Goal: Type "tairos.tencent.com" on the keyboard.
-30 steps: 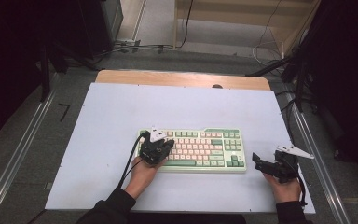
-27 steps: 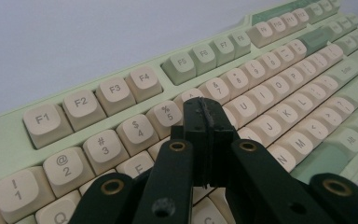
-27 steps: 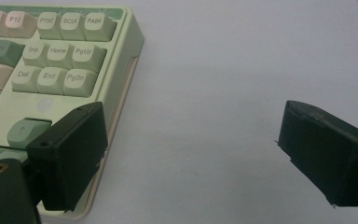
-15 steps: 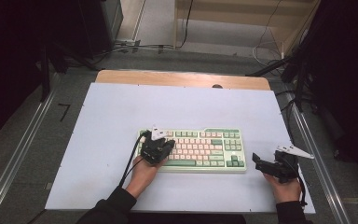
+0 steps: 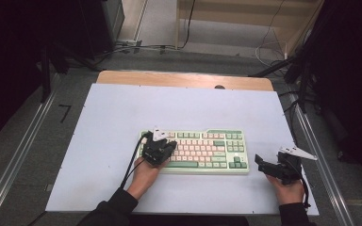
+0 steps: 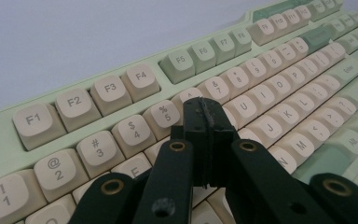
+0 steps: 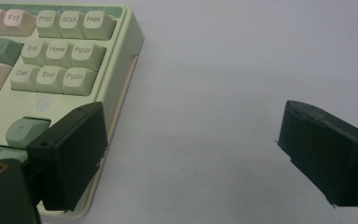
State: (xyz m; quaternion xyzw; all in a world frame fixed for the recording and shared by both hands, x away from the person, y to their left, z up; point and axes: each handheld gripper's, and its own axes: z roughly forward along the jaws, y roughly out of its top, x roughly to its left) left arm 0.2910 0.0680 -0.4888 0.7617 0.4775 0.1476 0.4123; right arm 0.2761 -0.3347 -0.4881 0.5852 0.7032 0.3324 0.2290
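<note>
While the pale-green, cream-keyed mechanical keyboard (image 5: pixel 195 151) lies long-axis left-to-right at lower centre of the white worktop (image 5: pixel 113 122), the left gripper (image 5: pixel 166 147), jaws together, sits over its left keys; the right gripper (image 5: pixel 260 165), jaws apart, waits off its right end.

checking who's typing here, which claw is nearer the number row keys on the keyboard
Left. The left claw is shut, its tip right over the number row keys of the keyboard. The right claw is open, on the table beside the keyboard's right end.
</note>
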